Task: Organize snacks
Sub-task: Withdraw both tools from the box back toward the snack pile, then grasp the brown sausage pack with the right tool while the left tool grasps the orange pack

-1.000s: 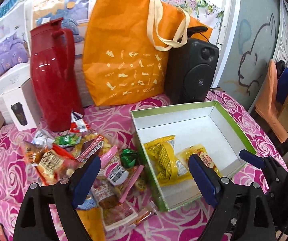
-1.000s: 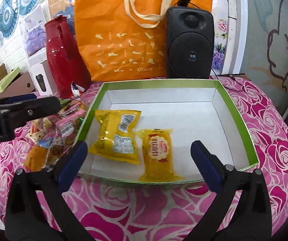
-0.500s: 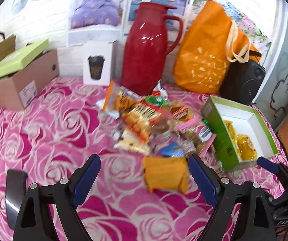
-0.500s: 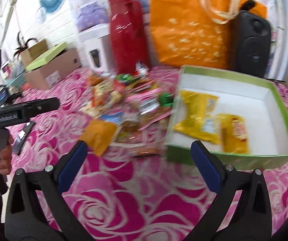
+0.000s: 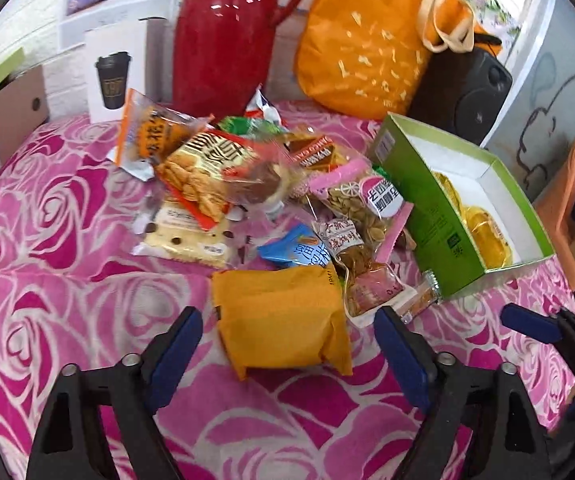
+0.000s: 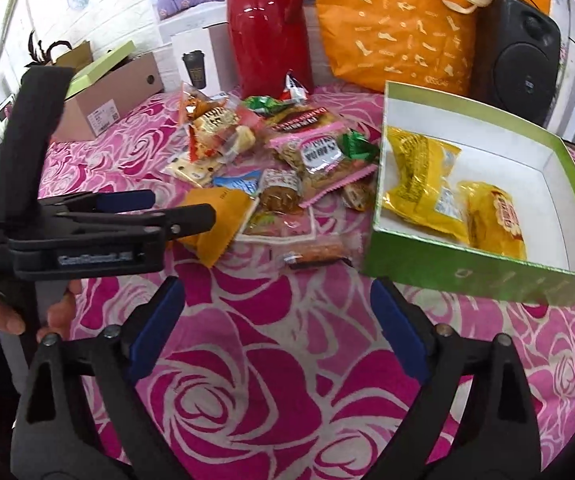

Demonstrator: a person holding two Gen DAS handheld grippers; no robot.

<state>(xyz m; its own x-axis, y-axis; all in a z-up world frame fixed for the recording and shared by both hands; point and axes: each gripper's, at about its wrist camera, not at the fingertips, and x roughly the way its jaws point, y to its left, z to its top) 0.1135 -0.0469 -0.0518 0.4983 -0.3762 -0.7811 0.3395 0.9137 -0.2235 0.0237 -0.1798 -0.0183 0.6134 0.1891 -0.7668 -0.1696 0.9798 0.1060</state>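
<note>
An orange snack packet [image 5: 283, 320] lies at the near edge of a heap of snack packets [image 5: 247, 184] on the pink rose tablecloth. My left gripper [image 5: 287, 354] is open, its blue pads on either side of the packet's near end without touching it. A green box [image 6: 487, 276] with white inside holds two yellow packets [image 6: 423, 184]. My right gripper [image 6: 279, 328] is open and holds nothing, hovering over bare cloth in front of the heap and left of the box. In the right wrist view the left gripper [image 6: 155, 208] reaches in from the left over the orange packet [image 6: 219, 220].
A red jug [image 5: 227, 36], an orange tote bag [image 5: 371, 40] and a black speaker [image 5: 463, 92] stand along the back. A white cup box [image 5: 115, 72] and a cardboard box [image 6: 115, 92] are at the back left. A hand [image 6: 15, 312] holds the left gripper's handle.
The left gripper swung from the box to the heap and came down close around the orange packet. The right gripper pulled back from the box and turned left toward the heap.
</note>
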